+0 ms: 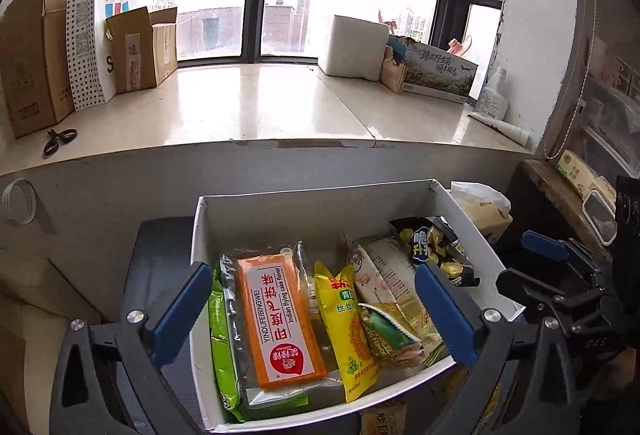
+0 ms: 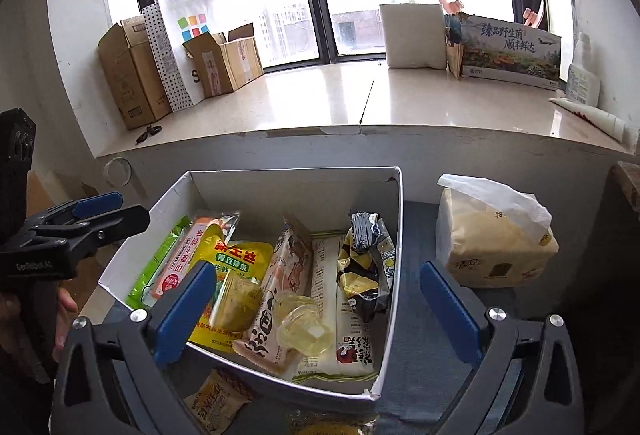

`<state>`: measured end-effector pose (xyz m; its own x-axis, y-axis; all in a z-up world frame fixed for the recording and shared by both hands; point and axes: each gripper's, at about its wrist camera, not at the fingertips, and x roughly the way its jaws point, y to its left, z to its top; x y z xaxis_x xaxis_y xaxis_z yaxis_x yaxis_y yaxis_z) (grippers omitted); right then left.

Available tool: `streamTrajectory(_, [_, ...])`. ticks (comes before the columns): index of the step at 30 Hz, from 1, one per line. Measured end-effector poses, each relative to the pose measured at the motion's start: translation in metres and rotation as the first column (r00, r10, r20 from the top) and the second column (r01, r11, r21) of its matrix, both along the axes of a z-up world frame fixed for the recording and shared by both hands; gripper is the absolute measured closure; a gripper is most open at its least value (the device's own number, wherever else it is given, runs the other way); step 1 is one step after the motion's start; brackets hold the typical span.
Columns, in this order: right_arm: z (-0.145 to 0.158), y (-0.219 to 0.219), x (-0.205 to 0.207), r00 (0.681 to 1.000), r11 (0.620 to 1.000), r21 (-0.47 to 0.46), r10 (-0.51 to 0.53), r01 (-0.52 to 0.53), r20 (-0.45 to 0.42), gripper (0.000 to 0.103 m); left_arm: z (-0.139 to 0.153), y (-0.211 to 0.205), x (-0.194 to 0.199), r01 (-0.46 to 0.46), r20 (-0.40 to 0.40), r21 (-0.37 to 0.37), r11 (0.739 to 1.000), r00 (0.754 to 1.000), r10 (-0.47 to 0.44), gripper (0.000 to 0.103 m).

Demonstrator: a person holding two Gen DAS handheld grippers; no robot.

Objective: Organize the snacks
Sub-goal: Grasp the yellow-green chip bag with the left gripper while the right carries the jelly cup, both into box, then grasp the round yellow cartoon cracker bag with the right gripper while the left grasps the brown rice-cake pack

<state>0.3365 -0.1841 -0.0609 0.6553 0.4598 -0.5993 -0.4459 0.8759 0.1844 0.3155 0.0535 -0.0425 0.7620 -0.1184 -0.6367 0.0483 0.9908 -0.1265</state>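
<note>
A white cardboard box [image 1: 288, 197] holds several snack packs: an orange flying-cake pack [image 1: 276, 319], a yellow pack [image 1: 346, 323], a green pack [image 1: 222, 351] and a black-and-yellow chip bag [image 1: 436, 245]. My left gripper [image 1: 316, 311] is open and empty, hovering over the box. The same box [image 2: 296, 177] shows in the right wrist view, with the yellow pack [image 2: 236, 255], clear jelly cups [image 2: 304, 327] and the chip bag [image 2: 366, 267]. My right gripper [image 2: 318, 311] is open and empty over the box's near right corner. A small yellow snack pack [image 2: 218, 407] lies outside the box, below it.
A tissue pack [image 2: 492, 243] stands right of the box on the dark surface. Behind is a stone windowsill [image 2: 360, 103] with cardboard boxes [image 2: 132, 75], a paper bag [image 2: 188, 35], scissors [image 1: 60, 141], a white block [image 2: 414, 35] and a printed carton [image 2: 512, 51].
</note>
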Motion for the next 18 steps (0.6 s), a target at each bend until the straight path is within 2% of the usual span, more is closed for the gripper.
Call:
streamTrajectory(4, [0.01, -0.009, -0.023, 1.0, 0.999, 0.039, 0.017, -0.018, 0.019, 0.0, 0.011, -0.003, -0.023, -0.017, 0.055, 0.063, 0.998, 0.998, 0.014, 0.0])
streamTrajectory(9, [0.01, -0.018, -0.066, 0.998, 0.998, 0.046, 0.052, -0.053, 0.028, 0.0, 0.022, -0.006, -0.064, 0.003, 0.105, 0.084, 0.996, 0.994, -0.012, 0.0])
streamTrajectory(14, [-0.004, -0.032, -0.112, 0.998, 0.996, 0.064, 0.065, -0.065, 0.007, 0.0, 0.015, -0.021, -0.111, 0.055, 0.088, 0.119, 0.991, 0.994, -0.066, 0.0])
streamTrajectory(18, [-0.033, -0.041, -0.152, 0.998, 0.995, 0.085, 0.053, -0.051, -0.027, 0.0, -0.009, -0.029, -0.155, 0.096, 0.05, 0.064, 0.993, 0.994, -0.099, 0.0])
